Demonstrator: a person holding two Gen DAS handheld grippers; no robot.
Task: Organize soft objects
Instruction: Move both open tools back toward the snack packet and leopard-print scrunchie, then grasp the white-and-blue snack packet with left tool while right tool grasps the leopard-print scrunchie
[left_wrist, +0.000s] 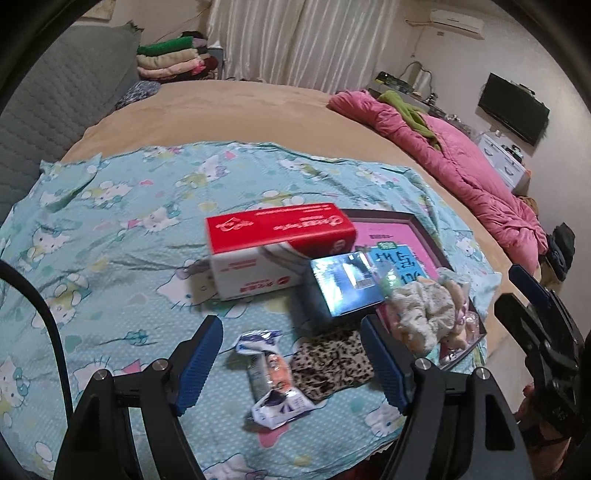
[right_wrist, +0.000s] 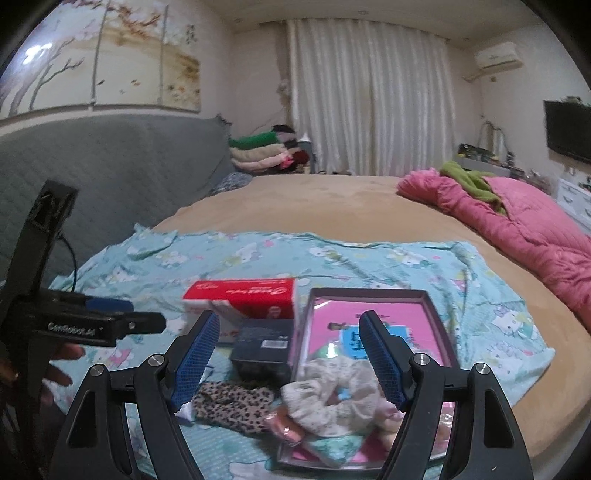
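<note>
We find a lived-in home bedroom. A wide bed (right_wrist: 295, 206) with a tan cover carries a crumpled pink quilt (right_wrist: 517, 229) and backs onto a grey padded headboard (right_wrist: 110, 162). We also note white curtains (right_wrist: 369, 96), a wall-mounted television (right_wrist: 569, 129), an air conditioner (right_wrist: 498, 55) and folded laundry (right_wrist: 266, 153).

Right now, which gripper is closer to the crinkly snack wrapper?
Left. The left gripper hangs open right above the crinkly snack wrapper; the right gripper is off beside it, above the pink tray.
</note>
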